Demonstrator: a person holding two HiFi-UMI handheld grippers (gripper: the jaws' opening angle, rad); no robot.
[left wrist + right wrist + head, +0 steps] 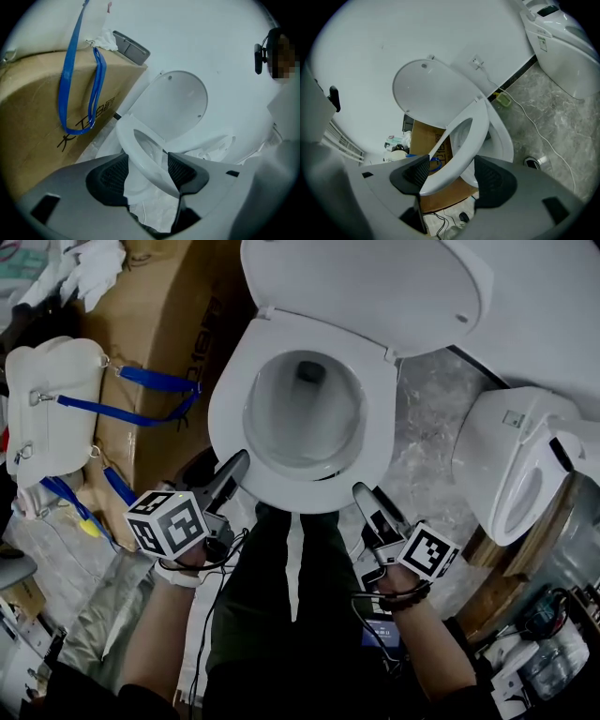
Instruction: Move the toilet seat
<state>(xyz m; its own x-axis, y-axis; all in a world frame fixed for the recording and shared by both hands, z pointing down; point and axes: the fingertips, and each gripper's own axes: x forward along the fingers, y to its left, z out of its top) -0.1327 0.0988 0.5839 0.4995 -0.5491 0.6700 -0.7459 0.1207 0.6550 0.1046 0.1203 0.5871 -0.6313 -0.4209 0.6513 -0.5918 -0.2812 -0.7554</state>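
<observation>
The white toilet seat [377, 442] rings the bowl, and its lid [366, 287] stands raised behind it. My left gripper [236, 468] is at the seat's front left rim and my right gripper [364, 495] at its front right. In the left gripper view the seat [140, 150], lifted off the bowl, runs between the open jaws of the left gripper [147, 171] and touches the right pad. In the right gripper view the tilted seat [468, 131] lies between the open jaws of the right gripper [451, 173], against the left pad, with a gap to the right pad.
A cardboard box [159, 334] with blue straps [141, 413] and a white bag [52, 399] stand to the left of the toilet. A second white toilet [520, 465] is at the right on the grey marbled floor [431, 418]. A thin cable [534, 131] crosses the floor.
</observation>
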